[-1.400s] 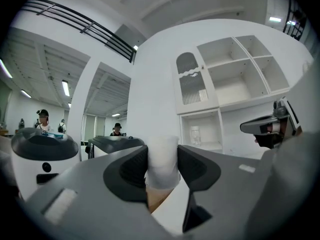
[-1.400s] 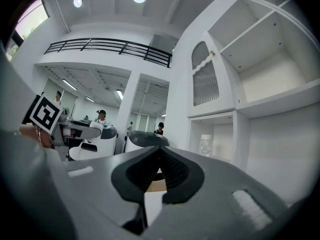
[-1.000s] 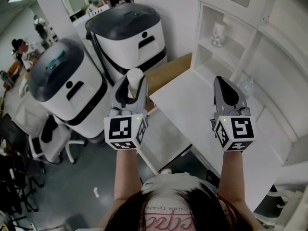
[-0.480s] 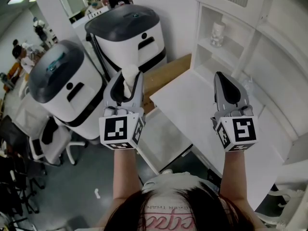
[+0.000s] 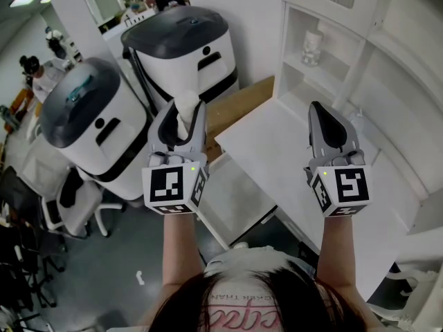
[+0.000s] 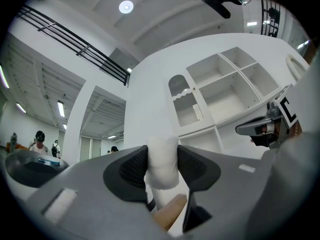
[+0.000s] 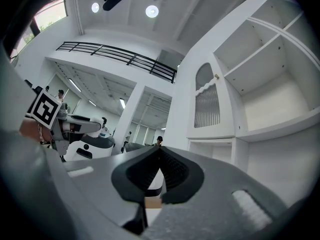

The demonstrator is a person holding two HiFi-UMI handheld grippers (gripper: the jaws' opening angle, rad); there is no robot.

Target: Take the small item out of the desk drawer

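Holding: the left gripper (image 5: 187, 108) clamps a small white cylinder (image 5: 185, 117) between its pads. The jaws are about half apart, kept there by the item, which stands up past the fingertips.
Right gripper (image 5: 320, 109): jaws pressed together with nothing between them.
Change: next to none. Against the earlier pictures the left gripper has drifted a touch outward, away from the right one, with the same grip on the same cylinder. The right gripper sits as it was.
Meaning for task: the item looks already out and lifted clear. By my judgement the taking-out is done, and only a set-down or a drawer closing could remain.
Drawer (image 5: 235, 199): what appears to be the pulled-out drawer lies below and between the two grippers, nearer the left one. I cannot make out its contents.
Head view only: the white desk (image 5: 277, 144) under the right gripper, and two white machines (image 5: 97, 126) beyond the left gripper.
Left gripper view only: both pads bite the cylinder's sides, and its lower end hangs below them.
Right gripper view only: the ribbed pads meet at their tips.
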